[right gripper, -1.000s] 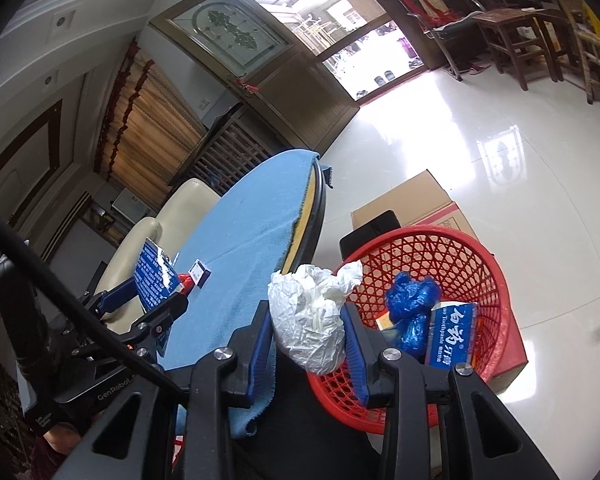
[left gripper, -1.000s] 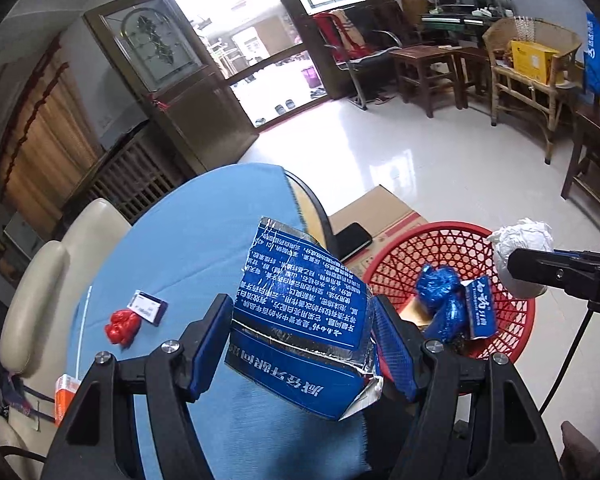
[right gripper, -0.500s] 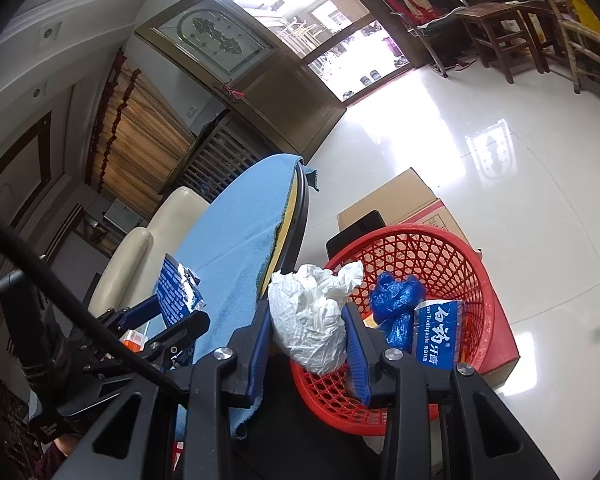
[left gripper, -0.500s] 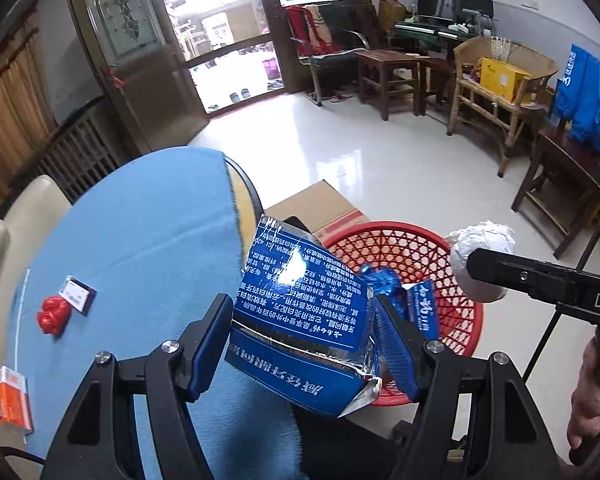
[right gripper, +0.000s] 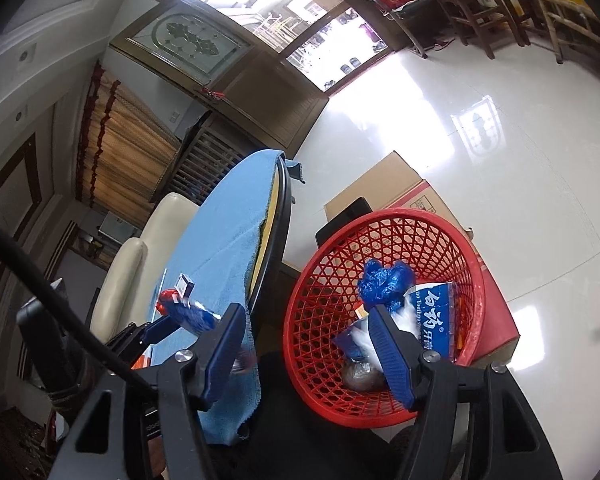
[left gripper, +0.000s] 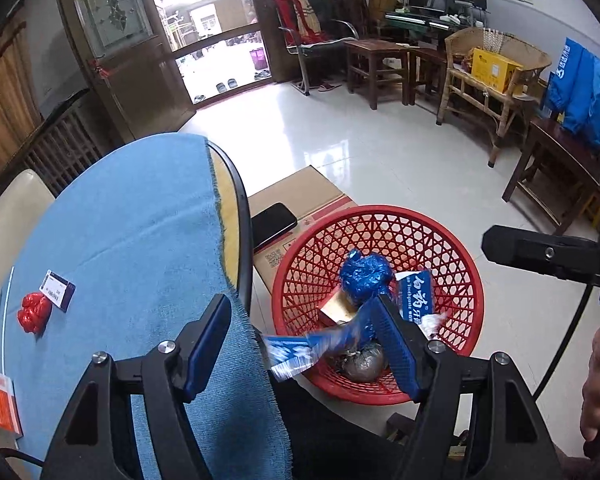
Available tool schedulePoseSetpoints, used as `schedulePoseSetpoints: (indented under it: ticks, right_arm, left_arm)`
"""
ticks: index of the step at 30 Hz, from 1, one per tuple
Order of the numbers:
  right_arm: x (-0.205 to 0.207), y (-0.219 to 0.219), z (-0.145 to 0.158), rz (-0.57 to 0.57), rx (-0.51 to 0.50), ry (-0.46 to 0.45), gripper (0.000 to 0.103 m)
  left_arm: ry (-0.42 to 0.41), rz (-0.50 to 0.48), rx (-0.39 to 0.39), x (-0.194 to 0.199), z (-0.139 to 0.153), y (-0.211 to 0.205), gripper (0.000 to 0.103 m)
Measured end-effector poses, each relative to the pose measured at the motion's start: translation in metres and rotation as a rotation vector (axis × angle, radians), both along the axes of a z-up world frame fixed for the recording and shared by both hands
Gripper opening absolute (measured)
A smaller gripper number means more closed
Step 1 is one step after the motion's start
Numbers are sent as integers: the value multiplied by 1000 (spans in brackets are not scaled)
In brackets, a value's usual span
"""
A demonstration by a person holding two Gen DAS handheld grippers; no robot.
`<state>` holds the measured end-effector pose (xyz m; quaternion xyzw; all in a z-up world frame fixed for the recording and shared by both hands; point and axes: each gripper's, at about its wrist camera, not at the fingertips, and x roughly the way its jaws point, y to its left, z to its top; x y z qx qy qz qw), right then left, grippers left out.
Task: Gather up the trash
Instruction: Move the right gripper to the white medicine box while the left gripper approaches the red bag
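Observation:
My left gripper (left gripper: 304, 344) is open above the table edge. The blue carton (left gripper: 316, 346) it held is blurred in mid-air between its fingers, falling toward the red basket (left gripper: 466, 280). My right gripper (right gripper: 308, 352) is open above the basket (right gripper: 470, 248). The white crumpled wad (right gripper: 360, 338) is a blur dropping into the basket by the right finger. The basket holds a blue bag (left gripper: 366, 276), a blue toothpaste box (left gripper: 416, 296) and a grey ball (left gripper: 360, 362). On the blue tablecloth (left gripper: 131, 240) lie a red wrapper (left gripper: 33, 312), a small card box (left gripper: 57, 290) and an orange packet (left gripper: 1, 404).
The basket stands on a cardboard box (left gripper: 300, 192) with a black phone (left gripper: 273, 224) on it, beside the round table. A cream chair (left gripper: 7, 208) is at the table's far left. Wooden chairs and tables (left gripper: 484, 76) line the far wall across a white tiled floor.
Both grippers opened. The blue carton left the left gripper and the white wad left the right gripper; both are falling toward the basket.

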<state>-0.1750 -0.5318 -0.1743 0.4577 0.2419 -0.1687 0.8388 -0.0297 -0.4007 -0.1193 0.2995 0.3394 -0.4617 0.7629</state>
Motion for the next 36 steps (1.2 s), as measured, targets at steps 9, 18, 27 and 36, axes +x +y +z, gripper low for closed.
schedulePoseSetpoints:
  ticks: [9,18,27,36]
  right_arm:
    - [4,4,3,21,-15,-2,68]
    - [-3,1,7,5,-21,-7,68]
    - [-1,5,13,9,-34,-1,68]
    - [39,21,15,80,-64,41,68]
  left_arm:
    - [-3,33,-52,11,15,15,73]
    - [-2,160,-50,41,14,61,73]
    - [-18,396,-73,99,10,147,73]
    - [4,658,-94,172,4,242,73]
